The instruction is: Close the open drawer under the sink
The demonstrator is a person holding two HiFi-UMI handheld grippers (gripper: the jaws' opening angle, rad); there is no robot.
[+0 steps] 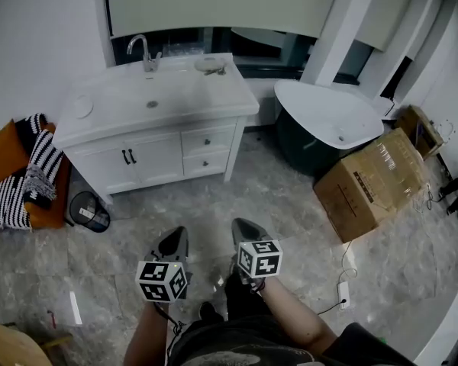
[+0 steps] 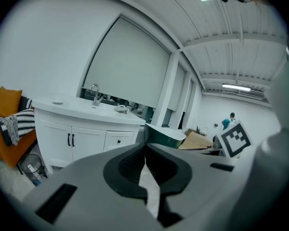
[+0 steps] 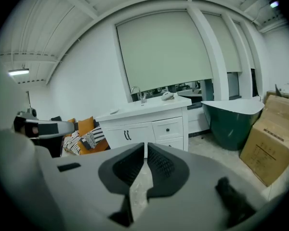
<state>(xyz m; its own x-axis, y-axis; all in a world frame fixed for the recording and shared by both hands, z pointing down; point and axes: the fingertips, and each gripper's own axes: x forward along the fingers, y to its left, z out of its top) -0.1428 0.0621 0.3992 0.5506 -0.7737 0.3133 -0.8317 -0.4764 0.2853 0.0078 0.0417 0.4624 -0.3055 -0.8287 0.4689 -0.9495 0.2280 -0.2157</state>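
The sink cabinet [image 1: 156, 155] stands against the far wall, across a stretch of marble floor [image 1: 214, 212] from the person. On its right side sit the upper drawer [image 1: 208, 139] and the lower drawer [image 1: 206, 163]; from the head view and the right gripper view both fronts look flush with the cabinet face. The left gripper [image 1: 174, 242] and right gripper [image 1: 245, 231] are held low, close to the person's body, side by side, aimed towards the cabinet and well apart from the drawers. The left fingers [image 2: 127, 165] are closed with tips touching and nothing between them; the right fingers [image 3: 166, 165] are likewise closed and empty. A cardboard box [image 1: 374, 181] lies off to the right
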